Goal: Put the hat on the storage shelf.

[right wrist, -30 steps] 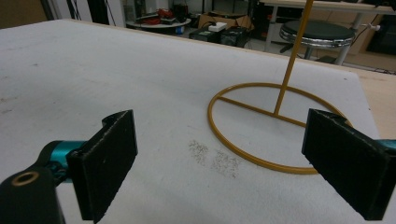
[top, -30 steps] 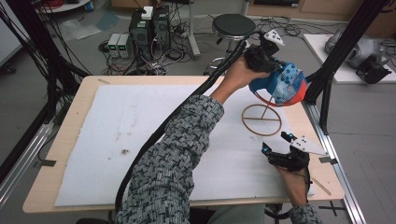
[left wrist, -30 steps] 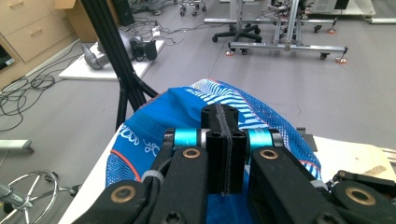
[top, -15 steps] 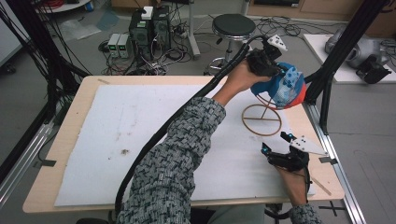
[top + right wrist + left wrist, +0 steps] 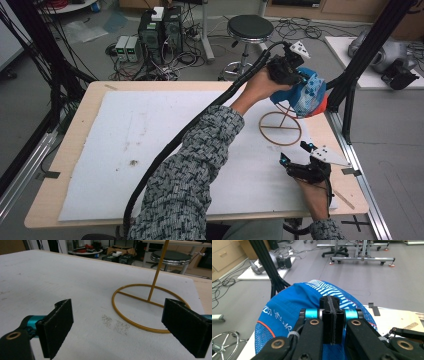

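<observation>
Where the counter point(image 5: 75, 145) nears its far right edge, the blue cap point(image 5: 306, 95) sits atop the gold wire stand point(image 5: 280, 128), the left tongs point(image 5: 294, 76) pressed together against it. The right tongs point(image 5: 296, 154) rest spread near the front edge; bare white mat lies leftward.

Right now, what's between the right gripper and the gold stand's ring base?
Only bare white mat, speckled with small grey specks, separates the open right gripper from the ring base, seen in the right gripper view.

Blue cap point(image 5: 306, 94) seemingly hides the stand's top.
</observation>
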### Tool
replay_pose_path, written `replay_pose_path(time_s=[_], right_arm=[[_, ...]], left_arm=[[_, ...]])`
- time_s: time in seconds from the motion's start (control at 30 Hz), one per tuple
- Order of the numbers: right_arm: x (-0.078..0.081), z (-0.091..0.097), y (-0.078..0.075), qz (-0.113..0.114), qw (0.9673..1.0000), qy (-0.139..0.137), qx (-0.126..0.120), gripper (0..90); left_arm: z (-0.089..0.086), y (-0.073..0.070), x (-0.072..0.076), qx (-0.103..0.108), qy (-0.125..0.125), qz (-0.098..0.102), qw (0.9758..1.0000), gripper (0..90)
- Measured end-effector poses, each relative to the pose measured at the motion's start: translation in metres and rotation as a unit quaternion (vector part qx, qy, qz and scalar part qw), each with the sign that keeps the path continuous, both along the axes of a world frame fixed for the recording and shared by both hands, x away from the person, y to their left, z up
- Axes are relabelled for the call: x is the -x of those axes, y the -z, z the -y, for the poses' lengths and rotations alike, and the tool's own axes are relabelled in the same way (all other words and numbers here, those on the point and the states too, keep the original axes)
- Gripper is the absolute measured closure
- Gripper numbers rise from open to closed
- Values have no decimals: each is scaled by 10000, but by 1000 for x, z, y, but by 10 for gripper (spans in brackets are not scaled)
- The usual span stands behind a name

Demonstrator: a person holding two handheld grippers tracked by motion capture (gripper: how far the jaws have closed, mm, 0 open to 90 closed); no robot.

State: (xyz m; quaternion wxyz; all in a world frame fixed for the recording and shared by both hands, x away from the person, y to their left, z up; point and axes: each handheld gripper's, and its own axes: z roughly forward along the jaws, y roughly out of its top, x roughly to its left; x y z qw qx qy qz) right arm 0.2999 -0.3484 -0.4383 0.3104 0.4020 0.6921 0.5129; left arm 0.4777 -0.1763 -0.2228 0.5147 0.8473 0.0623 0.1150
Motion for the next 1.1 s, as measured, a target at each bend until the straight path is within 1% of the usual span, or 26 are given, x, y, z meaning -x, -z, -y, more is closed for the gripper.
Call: replay_pose_path(time_s=[0.07,0.13,0.2,0.27,0.43,0.53,0.57,0.6,0.7,0.73,0.77,0.83,0.93,0.97,1.0,1.03,1.07,1.1], right_arm=[[0,0,0,4,10000,3,4,95],[0,0,0,-13,10000,9,-8,94],[0,0,0,0,10000,4,3,95],[0,0,0,-4,10000,4,-1,94],[0,0,0,-23,10000,20,-1,94],[0,0,0,4,10000,5,7,95],[0,0,0,-11,10000,10,-6,95],[0,0,0,-18,10000,12,0,95],[0,0,0,-23,10000,13,-12,95],[0,0,0,-11,10000,12,-10,95],[0,0,0,-24,10000,15,-11,94],[-1,-1,1,-27,10000,13,-19,94],[-1,-1,1,-18,10000,16,-16,94],[-2,0,1,-7,10000,30,-17,94],[-2,0,1,-25,10000,30,-31,95],[-2,0,1,-37,10000,35,-32,94],[-2,0,1,-43,10000,40,-42,94],[-2,-1,1,-46,10000,37,-56,95]], left_arm=[[-1,0,-1,8,-3,-6,10000,885],[-1,0,-2,44,-3,-58,10000,864],[-2,0,-3,0,5,-71,10000,846],[-4,0,-4,-10,18,-128,9999,822],[-7,-3,-5,17,38,-172,9998,768],[-11,-7,-5,49,46,-151,9999,731],[-15,-10,-5,49,34,-152,9999,716],[-17,-11,-5,86,32,-146,9999,701],[-27,-18,-6,77,-51,-145,9999,663],[-30,-20,-7,115,-87,-172,9997,637],[-33,-22,-7,106,-113,-193,9997,624],[-39,-25,-7,81,-198,-109,9997,612],[-49,-30,-7,18,-329,-49,9994,596],[-53,-31,-7,43,-381,8,9993,590],[-58,-31,-7,139,-470,116,9987,587],[-64,-32,-7,161,-528,163,9983,587],[-68,-33,-9,87,-597,124,9981,580],[-73,-33,-9,50,-636,153,9978,580]])
